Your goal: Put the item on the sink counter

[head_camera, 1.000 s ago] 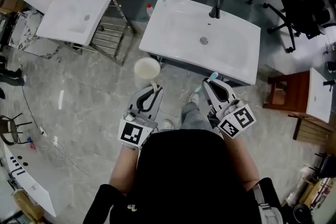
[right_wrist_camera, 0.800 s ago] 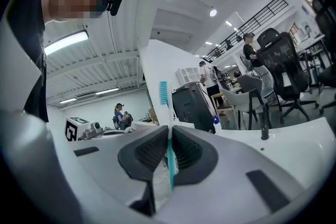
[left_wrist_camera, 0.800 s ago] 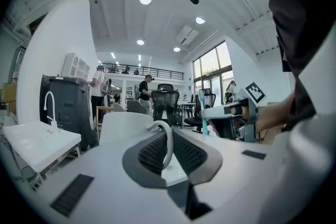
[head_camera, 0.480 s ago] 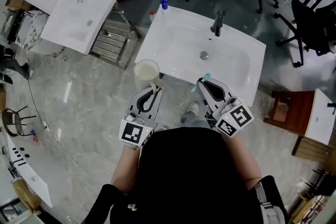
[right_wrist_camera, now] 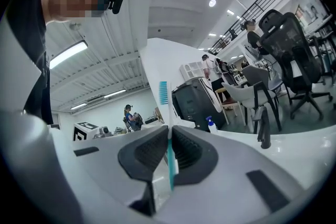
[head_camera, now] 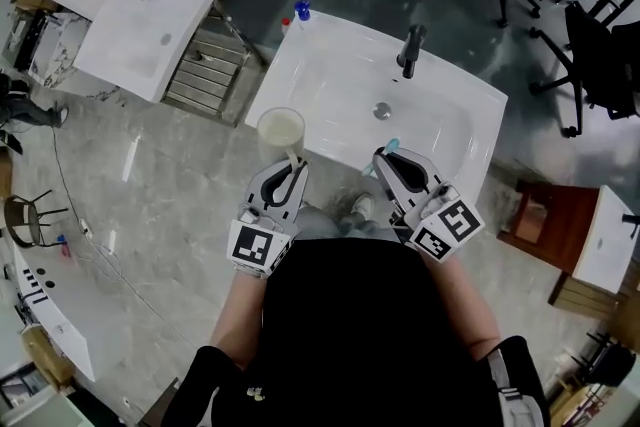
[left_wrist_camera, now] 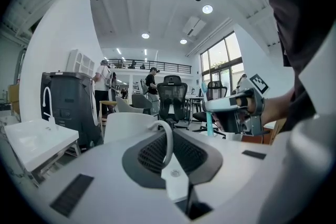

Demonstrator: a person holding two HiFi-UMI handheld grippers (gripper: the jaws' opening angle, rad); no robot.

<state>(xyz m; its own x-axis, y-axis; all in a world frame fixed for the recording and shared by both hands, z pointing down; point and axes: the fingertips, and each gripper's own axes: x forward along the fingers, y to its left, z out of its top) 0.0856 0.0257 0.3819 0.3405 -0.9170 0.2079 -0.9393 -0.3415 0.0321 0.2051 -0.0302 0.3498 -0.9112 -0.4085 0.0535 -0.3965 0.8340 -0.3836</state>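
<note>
My left gripper is shut on the handle of a cream mug, which hangs upright just off the near left edge of the white sink. In the left gripper view the mug stands past the jaws, its handle pinched between them. My right gripper is shut on a teal toothbrush, over the sink's near rim. The toothbrush rises upright between the jaws in the right gripper view, bristles on top. A black faucet stands at the back of the sink.
A blue-capped bottle sits at the sink's far left corner. A second white sink on a metal rack stands to the left. Black office chairs lie beyond and to the right. A wooden stool is at the right.
The sink has come closer under both grippers. The mug and toothbrush now sit at its near rim. Both grips are unchanged.
</note>
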